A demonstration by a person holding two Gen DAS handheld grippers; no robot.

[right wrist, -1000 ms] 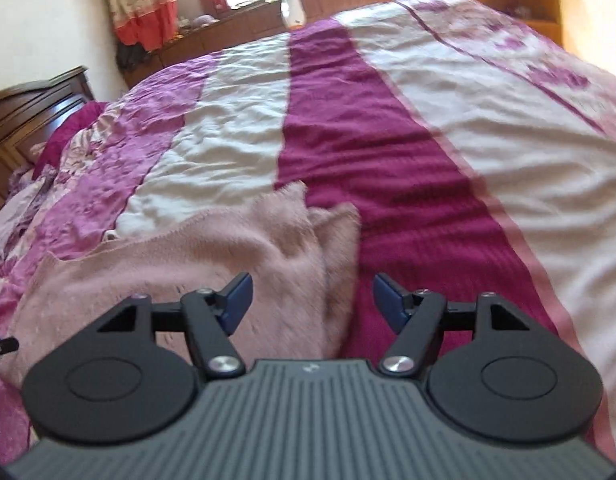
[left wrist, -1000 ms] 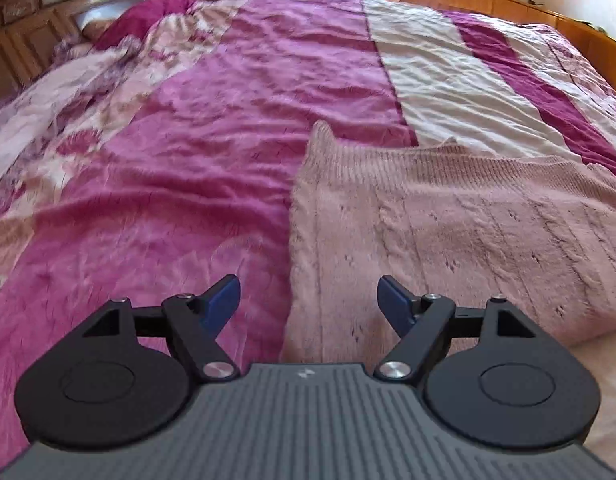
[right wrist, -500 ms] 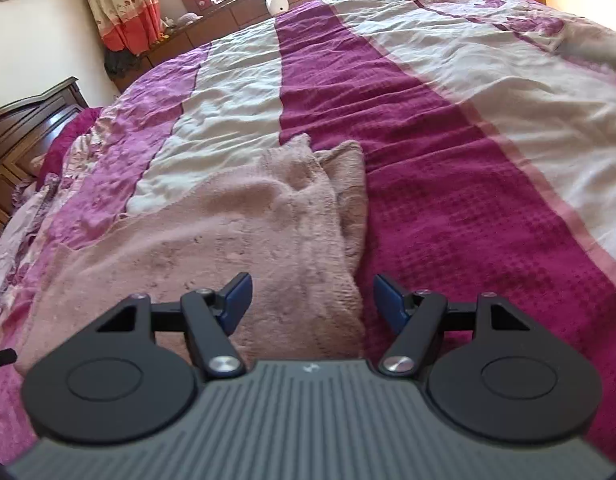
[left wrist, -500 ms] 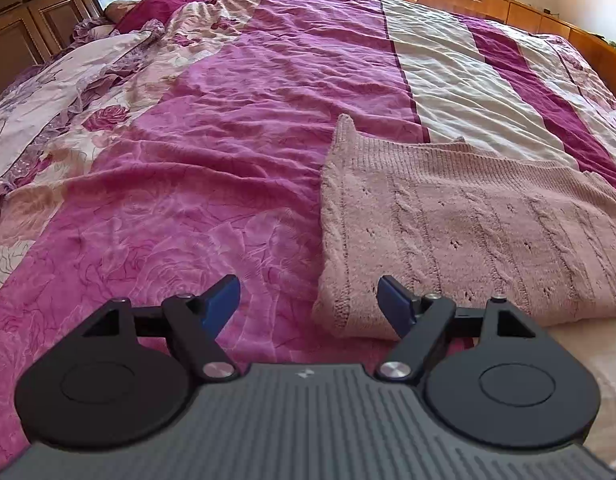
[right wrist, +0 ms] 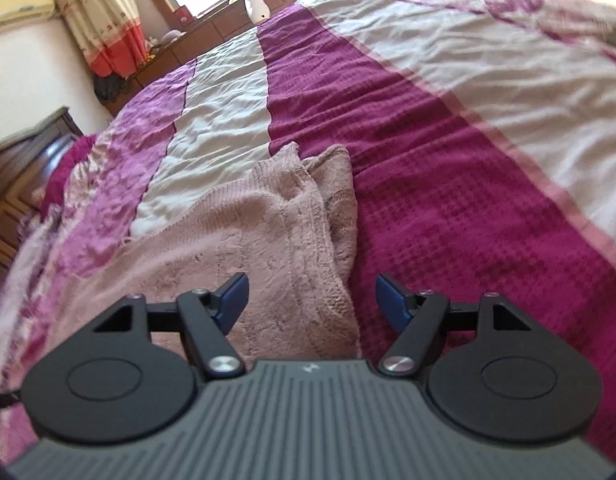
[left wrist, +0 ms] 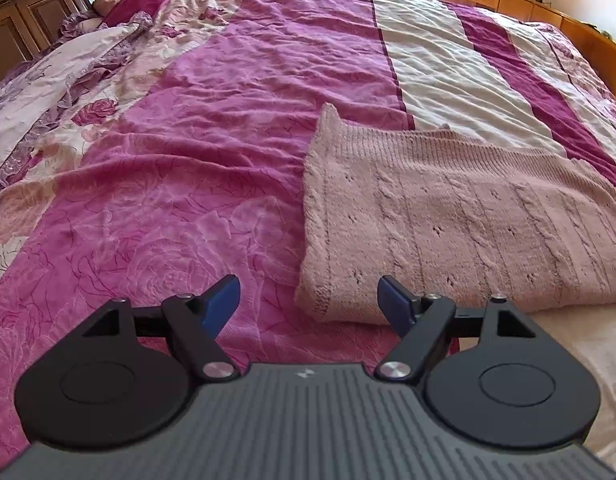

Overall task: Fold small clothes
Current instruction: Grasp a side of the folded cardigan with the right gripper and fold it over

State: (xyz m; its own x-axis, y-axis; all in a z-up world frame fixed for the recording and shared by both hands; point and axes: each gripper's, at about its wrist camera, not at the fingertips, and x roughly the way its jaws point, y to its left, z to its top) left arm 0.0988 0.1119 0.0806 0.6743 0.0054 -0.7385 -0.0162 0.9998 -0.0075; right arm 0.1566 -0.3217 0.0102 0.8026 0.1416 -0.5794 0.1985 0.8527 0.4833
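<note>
A dusty-pink cable-knit sweater [left wrist: 448, 220] lies folded flat on the bedspread [left wrist: 211, 128]. Both the left gripper [left wrist: 310, 298] and right gripper [right wrist: 312, 296] hover with jaws spread, empty.

Count: one folded pink knit sweater [left wrist: 460, 216] on one bedspread [left wrist: 211, 120]; two grippers, left gripper [left wrist: 309, 300] and right gripper [right wrist: 311, 300]; one white plush toy [right wrist: 255, 2].
</note>
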